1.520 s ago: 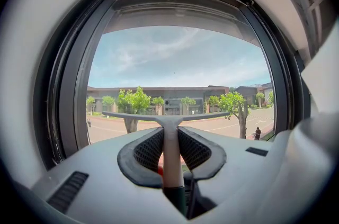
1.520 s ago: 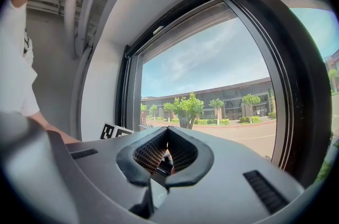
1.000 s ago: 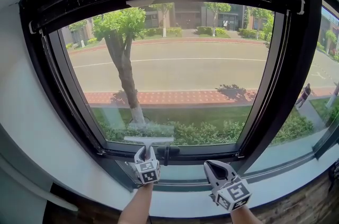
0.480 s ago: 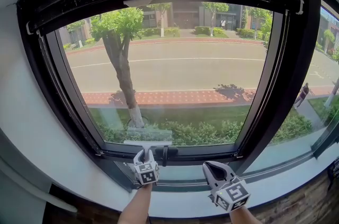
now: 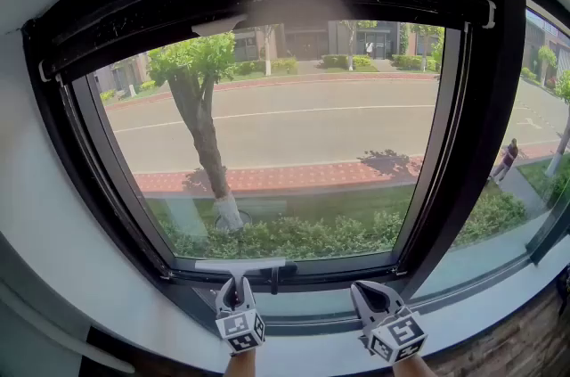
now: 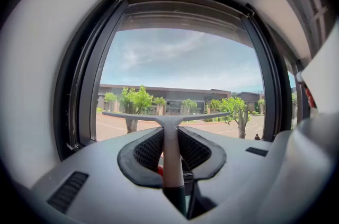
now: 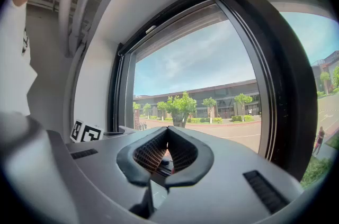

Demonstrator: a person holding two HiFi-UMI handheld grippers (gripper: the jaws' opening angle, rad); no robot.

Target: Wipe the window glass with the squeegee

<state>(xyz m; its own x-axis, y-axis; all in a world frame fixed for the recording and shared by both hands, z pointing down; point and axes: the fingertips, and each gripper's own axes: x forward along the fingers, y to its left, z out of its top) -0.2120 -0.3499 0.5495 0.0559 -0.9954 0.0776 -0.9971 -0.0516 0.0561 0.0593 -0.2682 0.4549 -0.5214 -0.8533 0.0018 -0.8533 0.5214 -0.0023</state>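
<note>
Squeegee point(image 5: 240, 266), which we are judging light, stiff and thin-edged, best taken by its slim handle point(image 6: 171, 157), where our left gripper point(image 5: 238, 284) is clamping it, lying at the foot of the window glass point(image 5: 294, 143), while our right gripper point(image 5: 365, 290) is hanging closed and empty alongside.

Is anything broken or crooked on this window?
Nothing looks broken or spilled. The squeegee sits level along the bottom of the window glass, gripped by the left claw. The only odd spot is a pale hazy patch near the window's top, which may just be glare.
</note>
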